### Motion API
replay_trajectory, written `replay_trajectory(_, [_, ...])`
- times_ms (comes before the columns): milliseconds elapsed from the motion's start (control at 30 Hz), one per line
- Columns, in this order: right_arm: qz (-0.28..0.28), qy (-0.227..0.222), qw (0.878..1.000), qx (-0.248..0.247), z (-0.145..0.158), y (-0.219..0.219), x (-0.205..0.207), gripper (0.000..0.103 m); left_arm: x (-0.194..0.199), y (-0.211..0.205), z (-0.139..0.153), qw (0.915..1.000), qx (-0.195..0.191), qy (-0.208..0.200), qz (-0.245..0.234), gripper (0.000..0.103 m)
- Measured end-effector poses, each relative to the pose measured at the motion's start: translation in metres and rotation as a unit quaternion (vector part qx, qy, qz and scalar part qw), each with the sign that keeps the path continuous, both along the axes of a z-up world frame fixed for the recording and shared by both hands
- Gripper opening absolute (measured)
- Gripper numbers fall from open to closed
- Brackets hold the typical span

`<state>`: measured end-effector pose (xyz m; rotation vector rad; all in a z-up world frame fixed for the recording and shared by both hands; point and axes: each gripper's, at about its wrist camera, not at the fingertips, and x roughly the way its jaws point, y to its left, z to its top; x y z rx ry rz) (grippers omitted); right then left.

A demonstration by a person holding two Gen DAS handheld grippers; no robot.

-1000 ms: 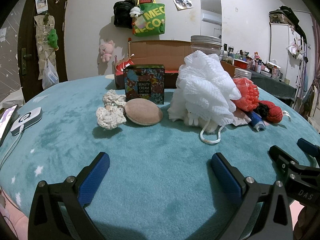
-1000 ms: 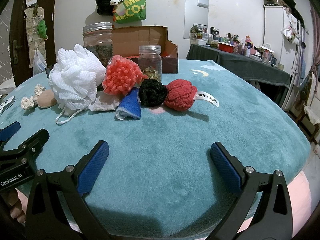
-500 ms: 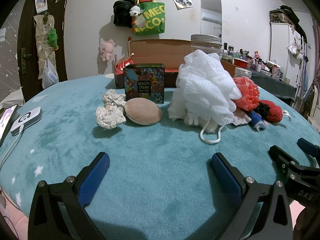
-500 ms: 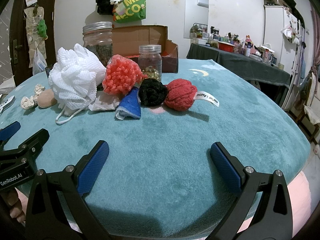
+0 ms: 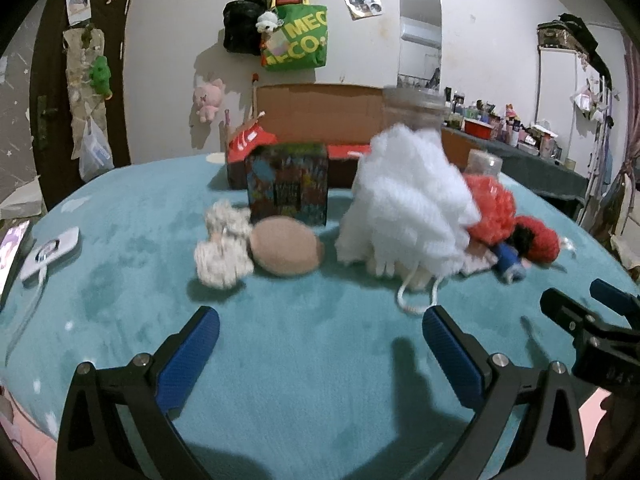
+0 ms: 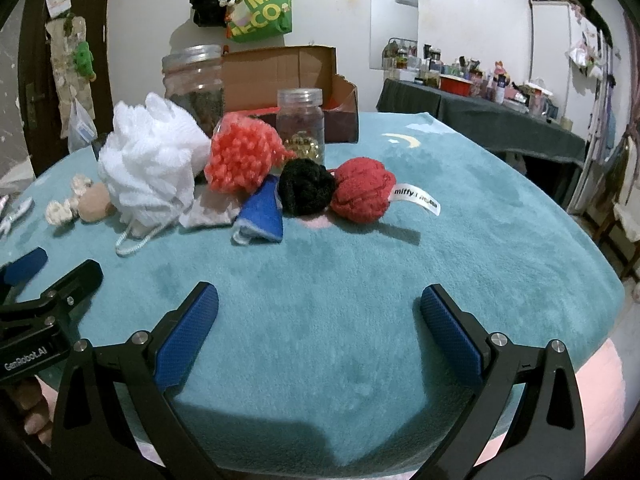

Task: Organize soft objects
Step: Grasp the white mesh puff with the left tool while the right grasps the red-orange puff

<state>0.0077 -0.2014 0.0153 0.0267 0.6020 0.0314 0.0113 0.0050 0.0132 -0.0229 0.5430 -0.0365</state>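
item: soft goods, unsorted, on teal plush counter [image 6: 460,208].
- left claw [image 5: 320,336]: jaws spread wide, empty, low over the counter, aimed at white mesh pouf [image 5: 404,216]; view blurred.
- right claw [image 6: 319,310]: jaws spread wide, empty, well short of the pile.
- stock, left to right: cream knit piece [image 5: 224,244], tan pad [image 5: 286,250], white mesh pouf, coral pouf [image 6: 240,160], blue cloth [image 6: 262,216], black ball [image 6: 306,188], red ball [image 6: 362,190]; the last five huddled close or touching.
- cardboard box [image 6: 288,68] behind, likely destination.
- step: approach, nothing gripped. next: advance one claw, close on a single item without dragging neighbours.
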Motion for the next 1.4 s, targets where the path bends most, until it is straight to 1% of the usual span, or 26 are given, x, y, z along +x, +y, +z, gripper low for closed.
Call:
replay_trajectory(67, [-0.002,-0.005,1.000,0.011,0.005,-0.005,0.003,0.103,0.002,0.001,0.009,0.9998,-0.012,0.001,-0.012,0.103])
replay_trajectory(133, [-0.001,-0.013,1.000,0.010,0.012,-0.006,0.004,0.103,0.005,0.000,0.017,0.9995,-0.019,-0.002,-0.025,0.103])
replay_trajectory(233, [0.006,-0.028,1.000,0.008,0.023,-0.007,0.008,0.103,0.011,-0.004,0.030,0.9991,-0.007,-0.015,-0.039,0.103])
replay_trajectory(333, [0.015,-0.037,0.999,0.002,0.035,-0.006,0.018,0.103,0.017,-0.008,0.043,0.9979,-0.005,-0.023,-0.060,0.103])
replay_trajectory(433, [0.036,-0.038,0.999,0.009,0.044,-0.006,0.031,0.103,0.029,-0.010,0.051,0.9967,-0.008,-0.020,-0.079,0.103])
replay_trajectory(567, [0.070,-0.034,0.997,0.022,0.057,-0.006,0.054,0.103,0.052,-0.011,0.058,0.9943,-0.015,-0.002,-0.105,0.103])
replay_trajectory(733, [0.137,-0.006,0.989,0.046,0.064,-0.003,0.086,0.103,0.069,-0.020,0.058,0.9903,-0.006,0.021,-0.137,0.103])
replay_trajectory(833, [0.174,0.022,0.983,0.059,0.061,0.001,0.104,0.103,0.078,-0.025,0.052,0.9881,0.002,0.040,-0.149,0.103])
replay_trajectory(900, [0.191,0.042,0.979,0.064,0.056,0.004,0.115,0.102,0.080,-0.026,0.049,0.9864,-0.001,0.048,-0.157,0.103])
replay_trajectory(933, [0.196,0.050,0.977,0.064,0.054,0.006,0.119,0.099,0.081,-0.026,0.048,0.9856,-0.004,0.052,-0.161,0.103])
replay_trajectory(967, [0.203,0.057,0.975,0.066,0.052,0.008,0.123,0.097,0.083,-0.026,0.046,0.9844,-0.008,0.058,-0.166,0.100])
replay_trajectory(1000, [0.212,0.069,0.972,0.070,0.049,0.010,0.127,0.092,0.083,-0.026,0.046,0.9835,-0.013,0.061,-0.170,0.097])
replay_trajectory(1033, [0.220,0.083,0.969,0.078,0.045,0.012,0.130,0.084,0.084,-0.026,0.045,0.9816,-0.018,0.066,-0.178,0.089])
replay_trajectory(1067, [0.225,0.093,0.966,0.084,0.042,0.012,0.134,0.079,0.086,-0.027,0.043,0.9785,-0.028,0.073,-0.191,0.079])
replay_trajectory(1100, [0.229,0.101,0.964,0.089,0.039,0.013,0.136,0.069,0.086,-0.027,0.042,0.9757,-0.037,0.080,-0.201,0.074])
replay_trajectory(1133, [0.233,0.111,0.962,0.095,0.035,0.014,0.137,0.055,0.087,-0.026,0.041,0.9731,-0.047,0.087,-0.208,0.067])
replay_trajectory(1167, [0.236,0.119,0.959,0.103,0.032,0.014,0.138,0.048,0.087,-0.026,0.040,0.9718,-0.057,0.090,-0.210,0.064])
replay_trajectory(1200, [0.241,0.126,0.956,0.114,0.029,0.012,0.139,0.044,0.086,-0.025,0.040,0.9720,-0.059,0.088,-0.209,0.062])
replay_trajectory(1233, [0.241,0.125,0.955,0.119,0.029,0.011,0.137,0.040,0.085,-0.024,0.042,0.9718,-0.061,0.087,-0.210,0.059])
replay_trajectory(1300, [0.242,0.117,0.956,0.120,0.032,0.010,0.133,0.037,0.081,-0.024,0.044,0.9722,-0.063,0.082,-0.210,0.055])
replay_trajectory(1400, [0.231,0.097,0.961,0.114,0.037,0.010,0.123,0.036,0.076,-0.024,0.048,0.9741,-0.057,0.074,-0.206,0.052])
